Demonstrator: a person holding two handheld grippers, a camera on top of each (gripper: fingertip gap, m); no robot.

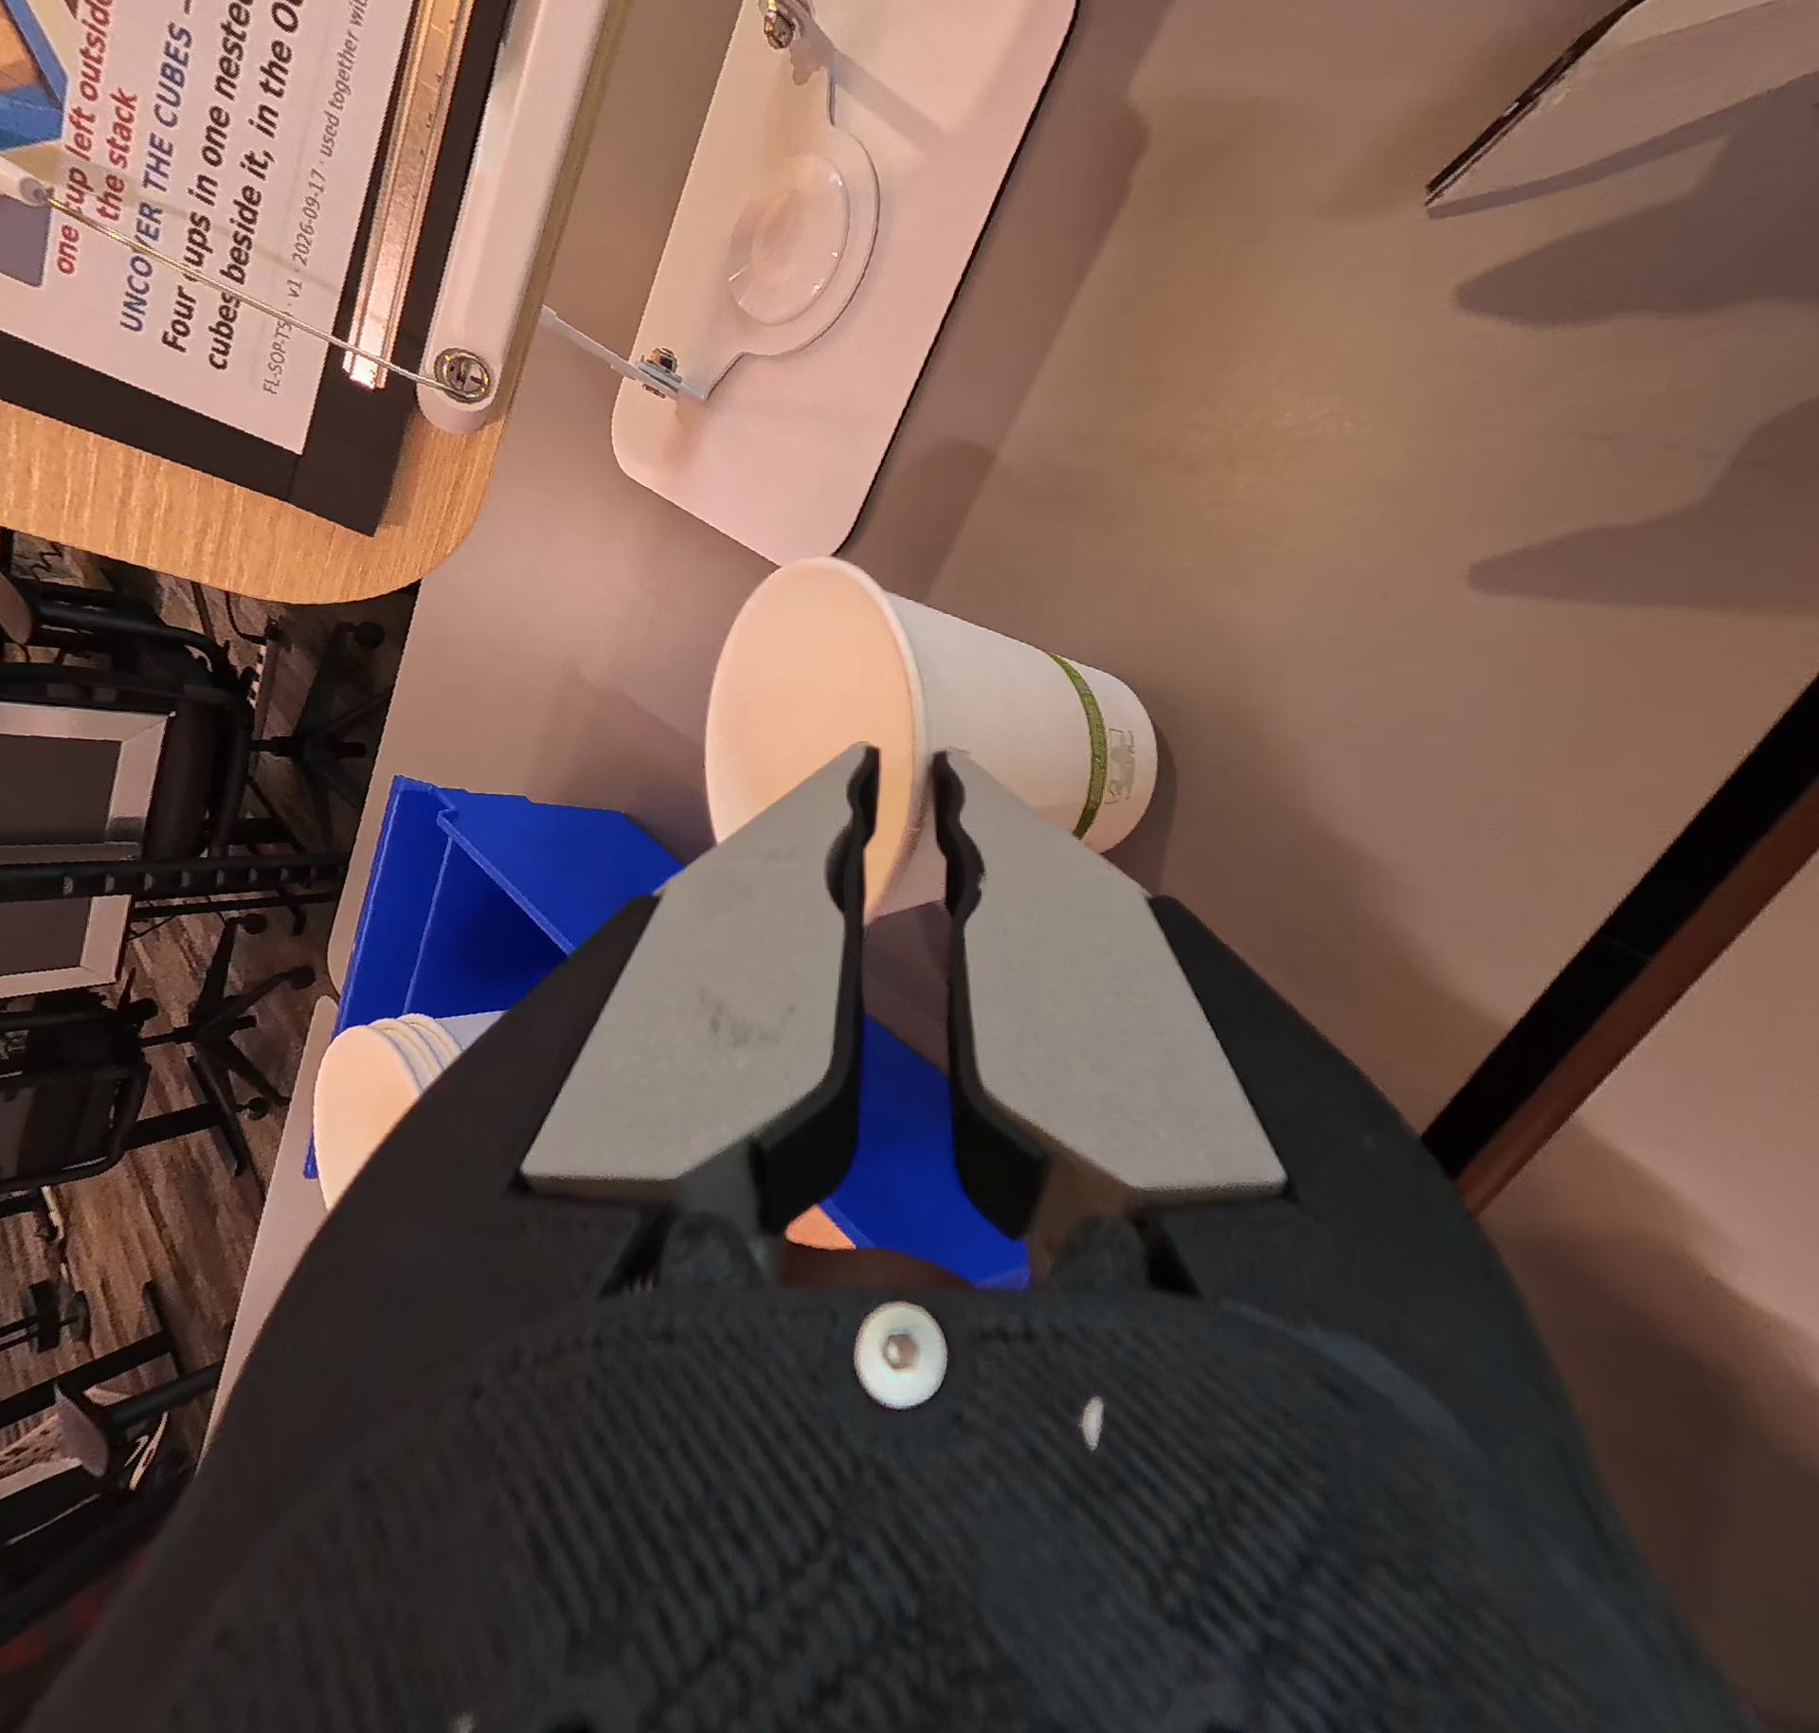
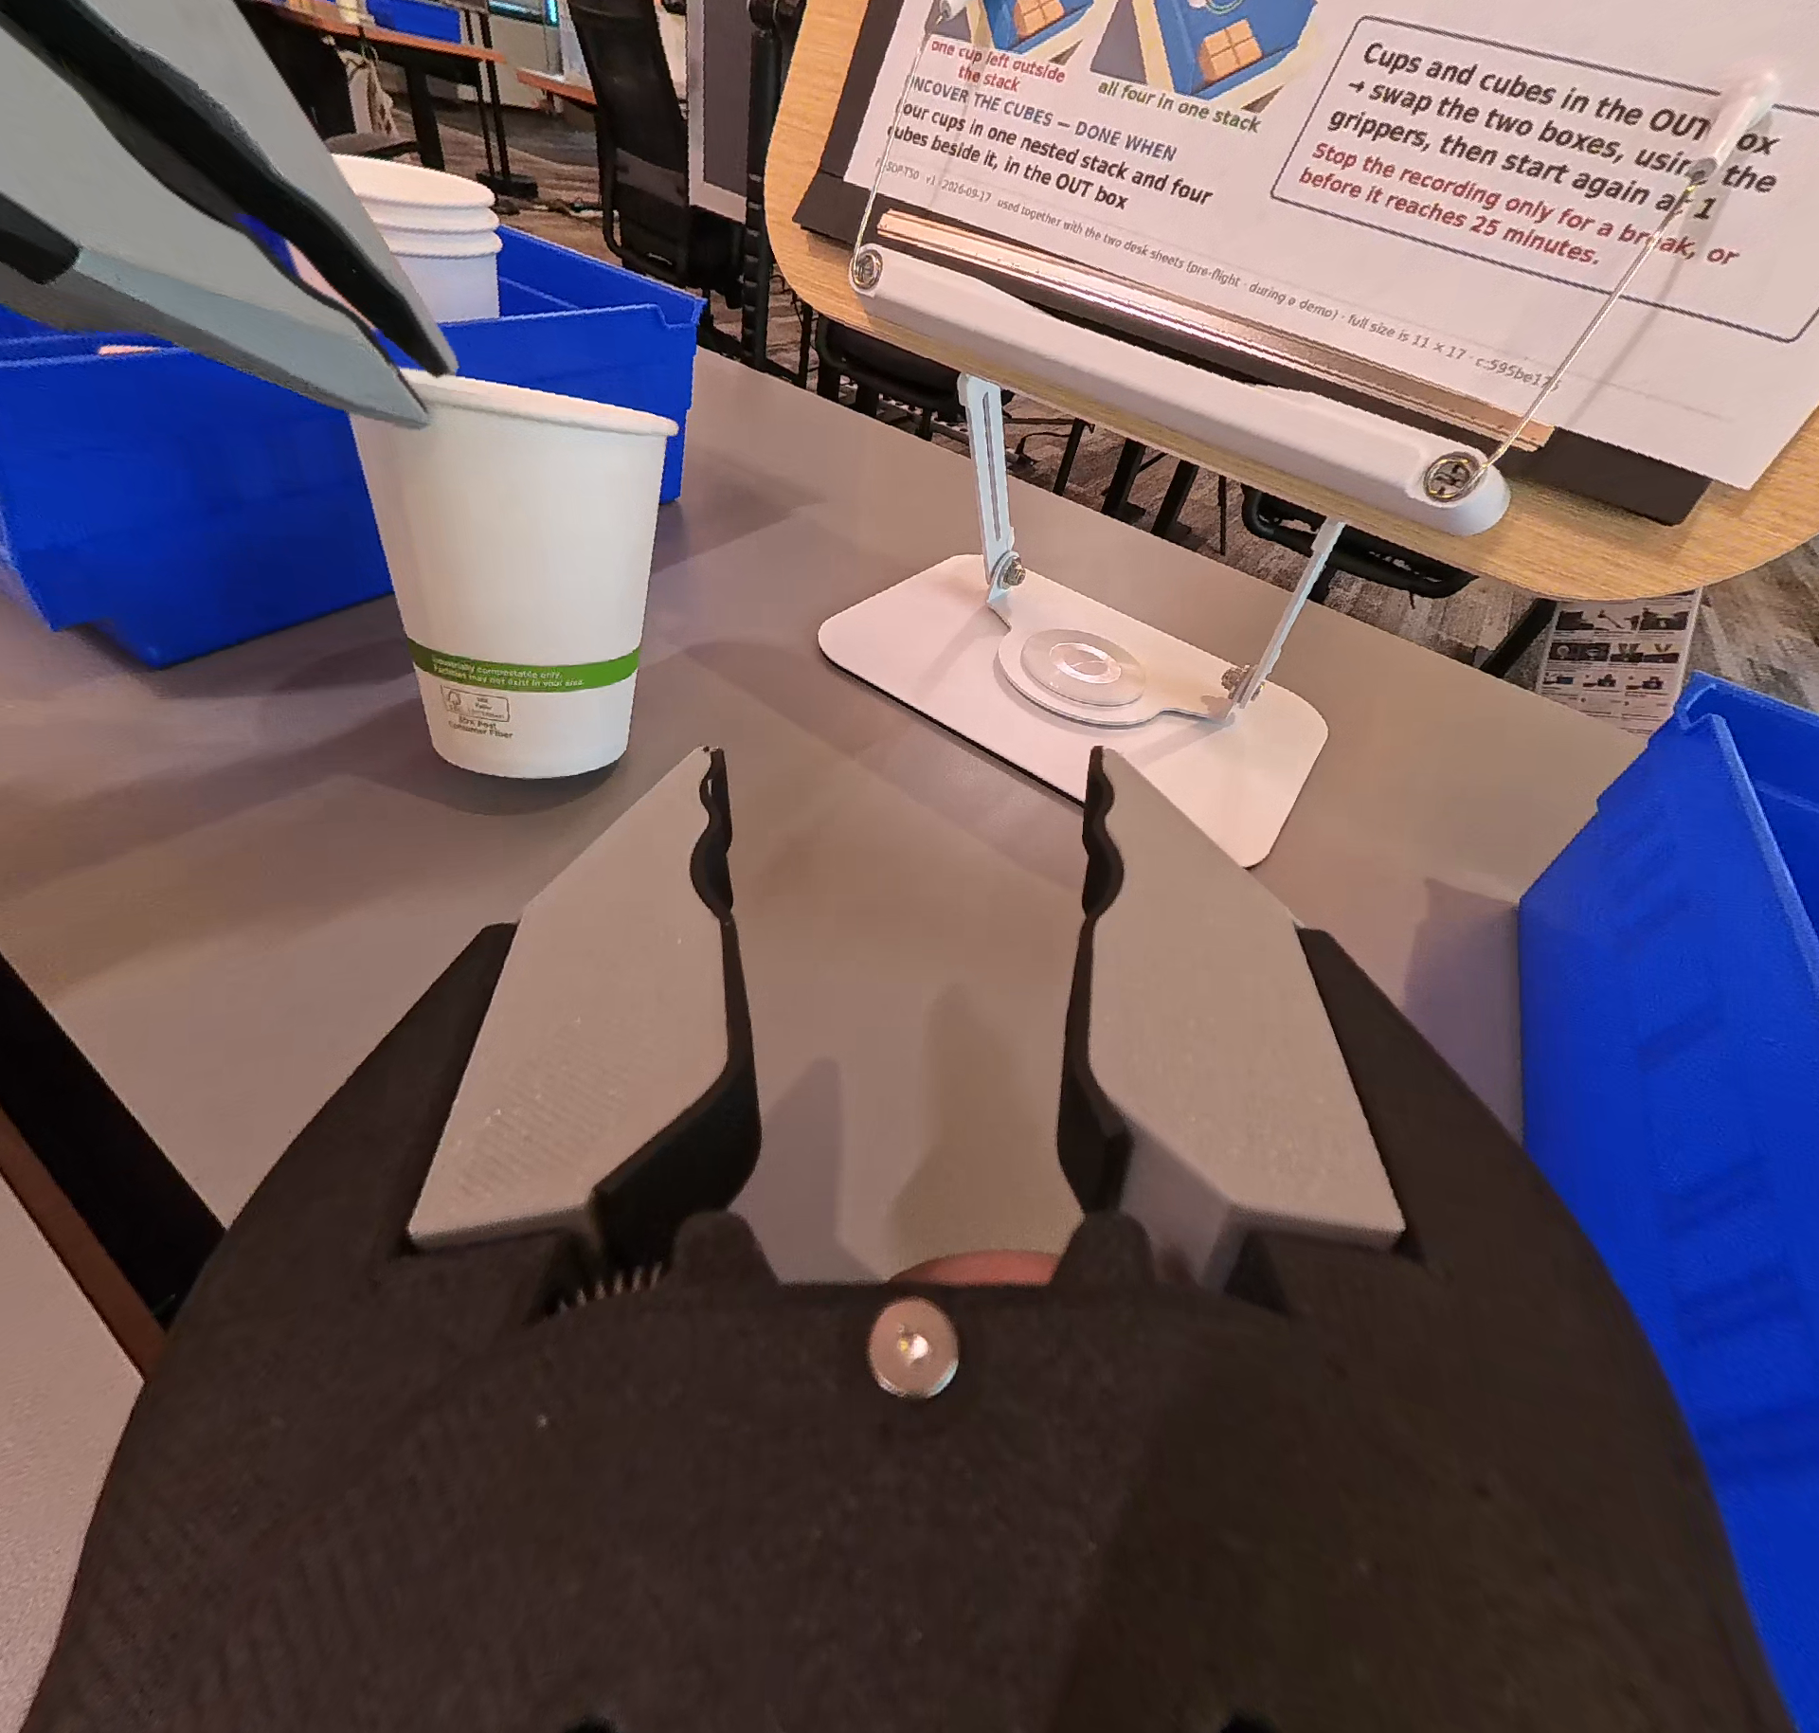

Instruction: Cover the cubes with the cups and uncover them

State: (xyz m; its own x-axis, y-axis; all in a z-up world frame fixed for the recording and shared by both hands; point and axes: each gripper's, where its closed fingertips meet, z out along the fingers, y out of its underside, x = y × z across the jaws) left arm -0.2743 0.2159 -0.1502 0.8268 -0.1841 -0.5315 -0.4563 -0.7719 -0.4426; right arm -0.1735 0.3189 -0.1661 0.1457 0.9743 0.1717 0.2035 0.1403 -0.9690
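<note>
A white paper cup with a green band [image 1: 1004,691] stands upright, mouth up, on the grey table [image 1: 1378,504]. My left gripper [image 1: 906,770] is shut on the cup's rim, with one finger inside and one outside the wall. The right wrist view shows the same cup [image 2: 532,554] with my left gripper [image 2: 423,396] pinching its near-left rim from above. My right gripper [image 2: 906,770] is open and empty, low over the table to the right of the cup. A nested stack of white cups [image 2: 423,219] stands in the blue bin [image 2: 197,504] behind it. No cubes are in view.
A white document stand's base [image 2: 1083,701] sits on the table behind and right of the cup, with its instruction board [image 2: 1280,160] overhanging. A second blue bin [image 2: 1693,997] is at the right edge. In the left wrist view the cup stack [image 1: 384,1105] and blue bin [image 1: 472,898] lie near the table's edge.
</note>
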